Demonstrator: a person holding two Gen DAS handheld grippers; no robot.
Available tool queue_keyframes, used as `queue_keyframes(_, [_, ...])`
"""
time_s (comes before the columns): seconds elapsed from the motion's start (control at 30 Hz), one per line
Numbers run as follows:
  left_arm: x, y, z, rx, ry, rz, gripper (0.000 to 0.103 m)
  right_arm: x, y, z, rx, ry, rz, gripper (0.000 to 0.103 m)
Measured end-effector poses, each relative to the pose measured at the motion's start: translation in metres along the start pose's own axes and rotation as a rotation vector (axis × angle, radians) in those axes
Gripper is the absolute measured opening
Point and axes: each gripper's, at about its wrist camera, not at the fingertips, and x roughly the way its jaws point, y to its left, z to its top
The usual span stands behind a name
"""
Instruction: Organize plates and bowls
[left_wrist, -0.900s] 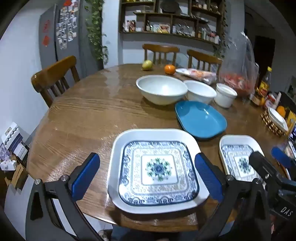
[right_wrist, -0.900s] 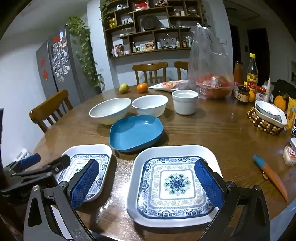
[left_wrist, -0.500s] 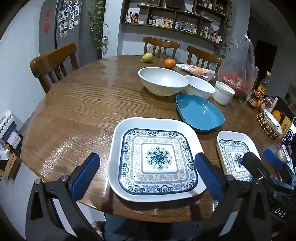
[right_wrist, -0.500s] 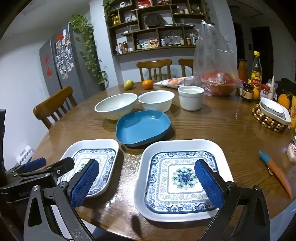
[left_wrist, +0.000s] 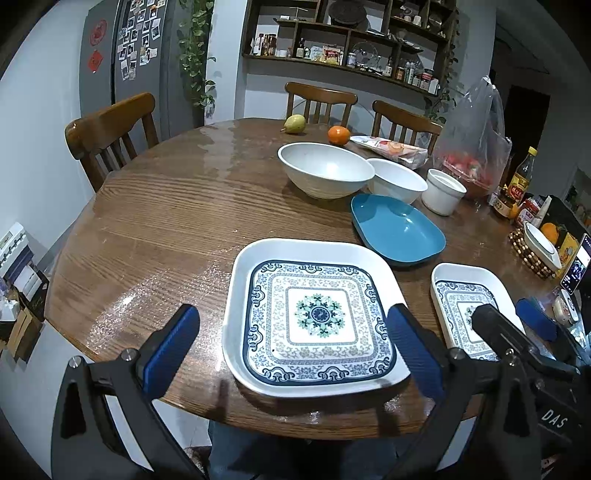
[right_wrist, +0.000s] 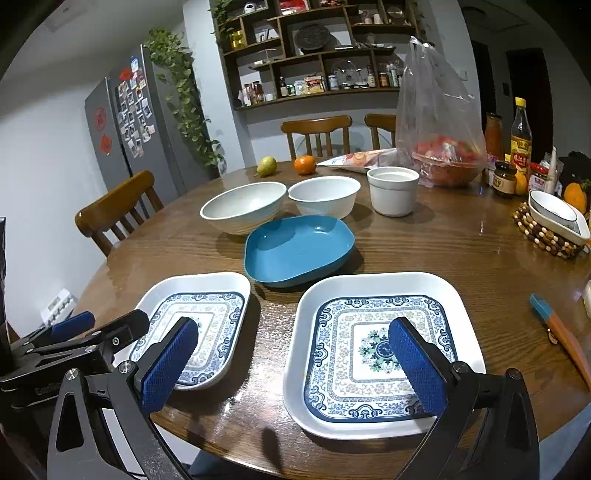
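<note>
Two white square plates with blue patterns lie side by side at the table's near edge. My left gripper (left_wrist: 291, 332) hovers wide open over the left plate (left_wrist: 314, 317), touching nothing. My right gripper (right_wrist: 291, 343) is wide open too, its left pad above the left plate (right_wrist: 192, 325) and its right pad above the right plate (right_wrist: 380, 350). Each gripper shows in the other's view: the right gripper (left_wrist: 513, 317) over the right plate (left_wrist: 461, 291), the left gripper (right_wrist: 110, 321) at far left. Behind lie a blue dish (right_wrist: 299, 247), two white bowls (right_wrist: 243, 206) (right_wrist: 325, 195) and a white cup (right_wrist: 393, 190).
A pear (right_wrist: 266, 165), an orange (right_wrist: 305, 164), a snack packet and a plastic bag of red fruit (right_wrist: 443, 147) sit at the back. Bottles and jars (right_wrist: 521, 144), a beaded trivet with a white dish (right_wrist: 550, 225) and an orange-handled knife (right_wrist: 561, 332) crowd the right. Wooden chairs (left_wrist: 110, 129) ring the table.
Both grippers have drawn back and risen a little, so more of the table's near edge shows. Their jaws stayed wide open. Nothing on the table has moved.
</note>
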Motion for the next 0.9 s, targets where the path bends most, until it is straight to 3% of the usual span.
queue_keyframes(0.47, [0.005,0.006,0.0,-0.02,0.015,-0.028,0.091,0.004,-0.002,0.0,0.014,0.005,0.024,0.103])
queue_keyframes(0.6, [0.008,0.011,0.0,-0.027,0.037,-0.027,0.083,0.007,-0.002,0.001,0.017,0.012,0.059,0.096])
queue_keyframes(0.77, [0.007,0.02,0.0,-0.048,0.051,-0.029,0.079,0.011,0.0,-0.001,0.029,0.033,0.099,0.074])
queue_keyframes(0.83, [0.005,0.023,0.0,-0.053,0.054,-0.03,0.068,0.011,0.001,-0.001,0.033,0.044,0.107,0.055])
queue_keyframes(0.9, [0.004,0.026,-0.001,-0.06,0.071,-0.038,0.062,0.011,0.003,0.0,0.044,0.052,0.125,0.045])
